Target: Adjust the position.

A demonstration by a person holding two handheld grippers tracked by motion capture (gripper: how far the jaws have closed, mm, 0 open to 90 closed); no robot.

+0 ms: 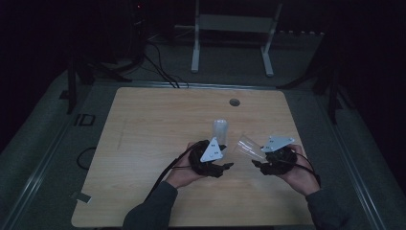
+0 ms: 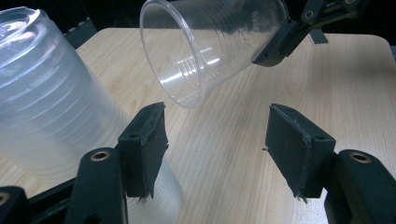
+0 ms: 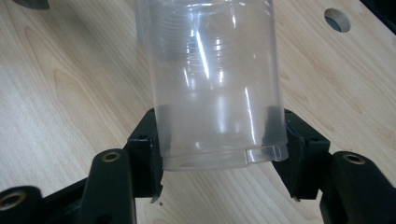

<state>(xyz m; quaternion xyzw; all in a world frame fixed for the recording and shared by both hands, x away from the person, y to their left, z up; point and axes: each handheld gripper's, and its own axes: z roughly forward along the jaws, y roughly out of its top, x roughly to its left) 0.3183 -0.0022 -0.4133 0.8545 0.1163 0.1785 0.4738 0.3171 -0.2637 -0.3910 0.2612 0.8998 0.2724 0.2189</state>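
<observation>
The room around the wooden table [image 1: 158,143] is nearly black, so we make out little beyond a white stand [image 1: 234,24] at twelve o'clock and a round hole [image 1: 234,102] in the tabletop. Our right gripper [image 3: 219,154] is clamped on the base of a clear plastic cup [image 1: 249,145], tilted off the surface. Our left gripper [image 2: 215,140] stands spread, holding nothing, just beside a frosted cup stack [image 2: 51,107] whose upper part is cut off in the left gripper view.

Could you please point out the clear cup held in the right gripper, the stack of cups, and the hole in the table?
clear cup [image 3: 217,88], right gripper view, on its side wall.
stack of cups [image 2: 44,98], left gripper view, on its ribbed side.
hole [image 1: 234,102], high view, at its centre.
</observation>
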